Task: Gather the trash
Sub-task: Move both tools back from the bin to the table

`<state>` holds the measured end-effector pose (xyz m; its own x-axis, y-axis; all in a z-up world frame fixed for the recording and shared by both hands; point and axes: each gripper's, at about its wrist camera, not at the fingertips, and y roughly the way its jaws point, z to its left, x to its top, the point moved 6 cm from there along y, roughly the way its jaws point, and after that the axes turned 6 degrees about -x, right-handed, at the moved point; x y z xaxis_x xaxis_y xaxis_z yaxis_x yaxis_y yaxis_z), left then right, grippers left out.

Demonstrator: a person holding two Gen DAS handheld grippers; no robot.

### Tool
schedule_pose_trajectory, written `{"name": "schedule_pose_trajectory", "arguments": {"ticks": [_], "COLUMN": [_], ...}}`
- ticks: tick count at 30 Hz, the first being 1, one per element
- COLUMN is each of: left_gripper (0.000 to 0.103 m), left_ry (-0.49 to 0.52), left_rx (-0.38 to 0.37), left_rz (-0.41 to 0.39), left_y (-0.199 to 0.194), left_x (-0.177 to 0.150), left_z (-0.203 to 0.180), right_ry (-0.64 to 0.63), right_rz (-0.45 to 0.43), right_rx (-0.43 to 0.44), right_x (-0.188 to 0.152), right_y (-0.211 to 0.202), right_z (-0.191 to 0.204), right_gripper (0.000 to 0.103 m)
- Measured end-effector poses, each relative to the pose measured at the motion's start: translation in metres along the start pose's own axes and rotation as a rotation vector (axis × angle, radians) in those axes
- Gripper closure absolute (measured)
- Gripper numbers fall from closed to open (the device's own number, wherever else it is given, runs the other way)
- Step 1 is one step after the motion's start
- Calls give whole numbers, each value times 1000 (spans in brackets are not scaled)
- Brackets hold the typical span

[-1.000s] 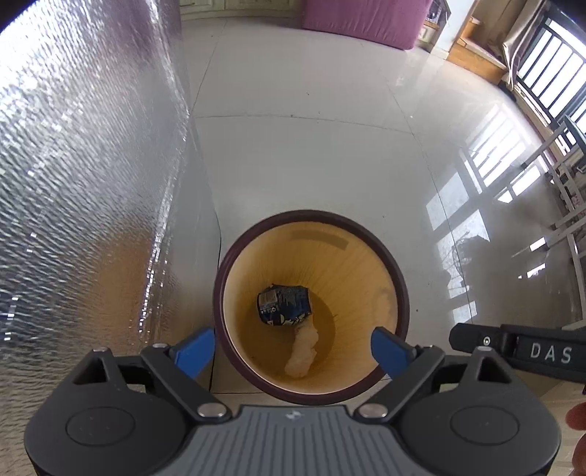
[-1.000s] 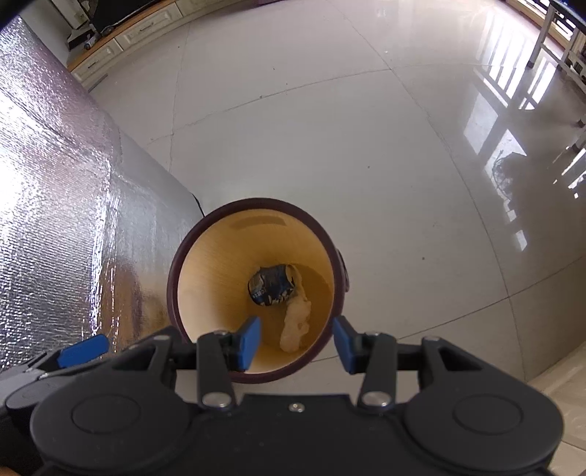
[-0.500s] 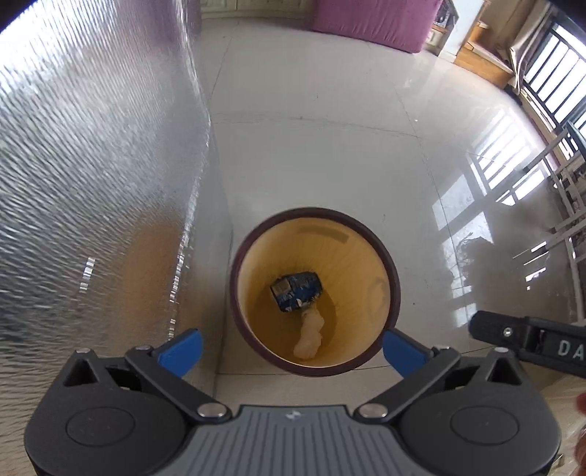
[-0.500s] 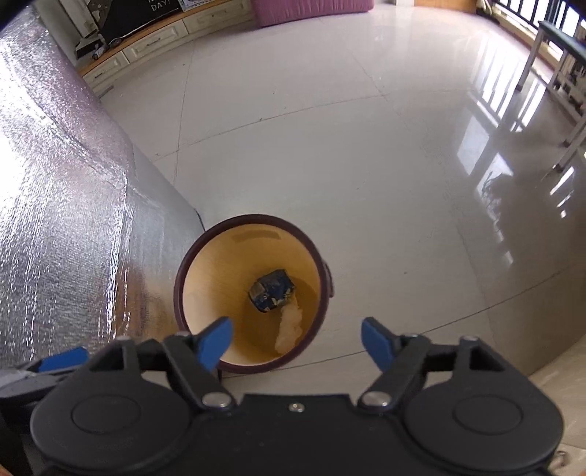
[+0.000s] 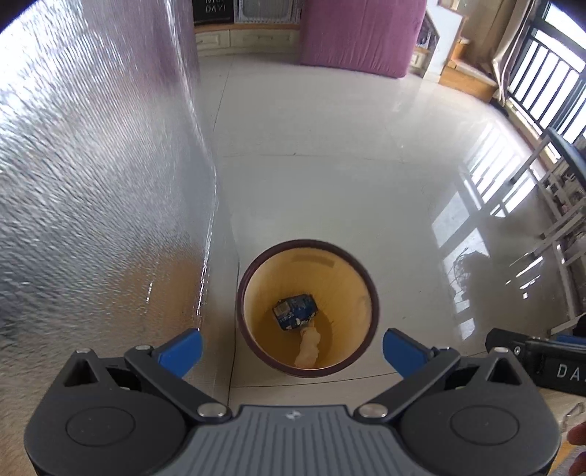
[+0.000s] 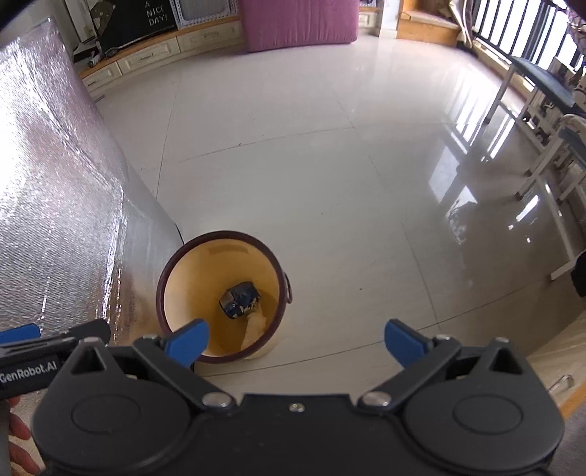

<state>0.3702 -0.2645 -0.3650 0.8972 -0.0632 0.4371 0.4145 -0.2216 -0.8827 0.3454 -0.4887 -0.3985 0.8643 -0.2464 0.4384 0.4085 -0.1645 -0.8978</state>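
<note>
A round trash bin (image 5: 348, 278) with a dark rim and yellow inside stands on the tiled floor, well below both grippers. At its bottom lie a crushed blue can (image 5: 296, 312) and a white crumpled wad (image 5: 309, 348). My left gripper (image 5: 292, 349) hangs above the bin, wide open and empty. In the right wrist view the same bin (image 6: 190, 293), can (image 6: 240, 298) and wad (image 6: 254, 327) lie lower left. My right gripper (image 6: 296, 342) is above and right of the bin, its jaws opening with nothing between them.
A silver foil-covered surface (image 5: 91, 183) rises along the left, close to the bin. Glossy tile floor (image 6: 329, 164) spreads ahead. A purple sofa (image 6: 296, 22) and low cabinets (image 6: 146, 62) stand at the back, chairs (image 6: 542, 110) at the right.
Both grippers have risen away from the bin, which looks smaller now. The right jaws have spread from fairly narrow to wide. Can and wad lie still in the bin.
</note>
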Motion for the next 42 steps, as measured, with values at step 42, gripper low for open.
{"name": "schedule_pose_trajectory", "arguments": {"ticks": [42], "left_gripper": [0], "left_ry": [0], "left_rx": [120], "left_rz": [-563], "left_y": [-454], "left_x": [-17], "left_z": [179], "right_ry": [-184], "right_rz": [-558], "right_rx": [258], "right_x": [-34], "right_y": [-389], "right_z": [178], "right_gripper": [0]}}
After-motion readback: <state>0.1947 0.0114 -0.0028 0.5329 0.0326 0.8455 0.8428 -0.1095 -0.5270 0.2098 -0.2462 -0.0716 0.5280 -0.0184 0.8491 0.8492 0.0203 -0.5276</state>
